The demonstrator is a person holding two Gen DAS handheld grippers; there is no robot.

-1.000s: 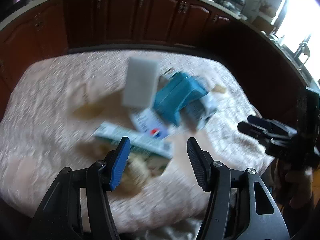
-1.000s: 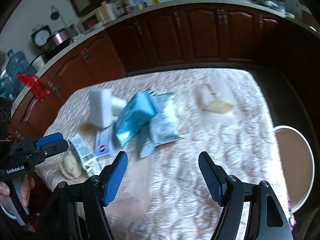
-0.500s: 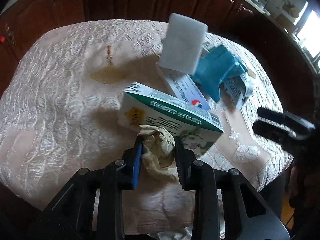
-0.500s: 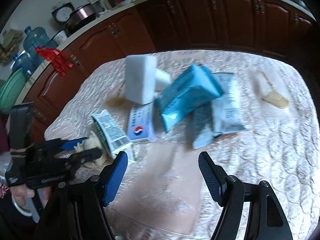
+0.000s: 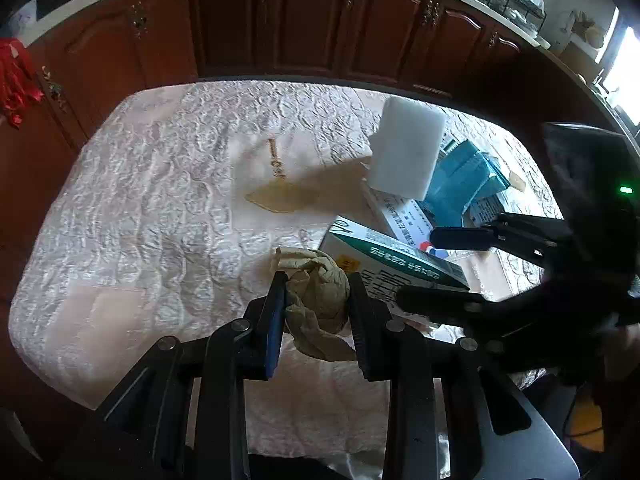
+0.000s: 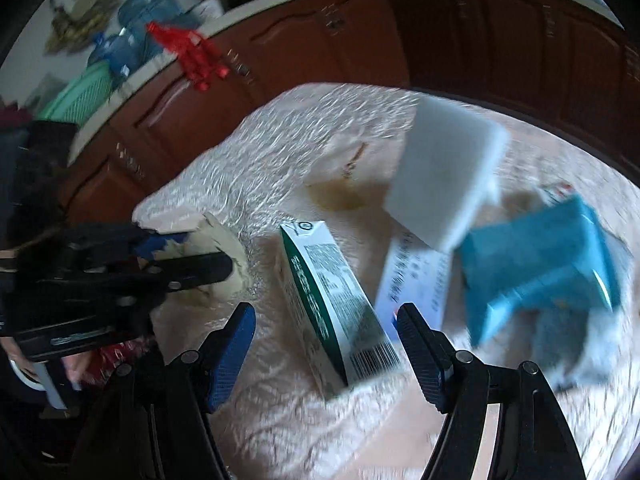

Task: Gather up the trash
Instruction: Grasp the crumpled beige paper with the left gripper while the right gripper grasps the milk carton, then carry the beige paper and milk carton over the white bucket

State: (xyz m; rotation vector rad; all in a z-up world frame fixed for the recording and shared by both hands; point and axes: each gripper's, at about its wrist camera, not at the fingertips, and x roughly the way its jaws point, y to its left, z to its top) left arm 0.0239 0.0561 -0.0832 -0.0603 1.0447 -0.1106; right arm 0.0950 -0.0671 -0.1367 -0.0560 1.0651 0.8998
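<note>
Covering most of the room's middle, the table [image 5: 132, 216] wore a pale quilted cloth [image 5: 168, 168] with a yellowish stain [image 5: 276, 197] near its centre. Dark wooden cabinets [image 5: 304, 24] ran behind it, and a red ornament [image 6: 192, 56] hung from one door.

A white block [image 5: 406, 148] stood tilted over the pile of litter on the far side. Just beside it lay a blue packet [image 5: 464, 184], and under the block's lower edge a flat white box [image 5: 404, 216] with small print. Nearer the table's edge, a green box [image 6: 336, 304] rested on its long side, barcode end toward the right gripper [image 6: 326, 340]. That gripper hung just above the table with its blue-padded fingers [image 6: 236, 340] spread wide, one on each side of the green box and not touching it.

The left gripper [image 5: 318, 304] was clamped on a crumpled tissue [image 5: 316, 292], beige and wadded, pinched between both pads right next to the green box. Whether the tissue hung clear of the cloth, I could not tell.
</note>
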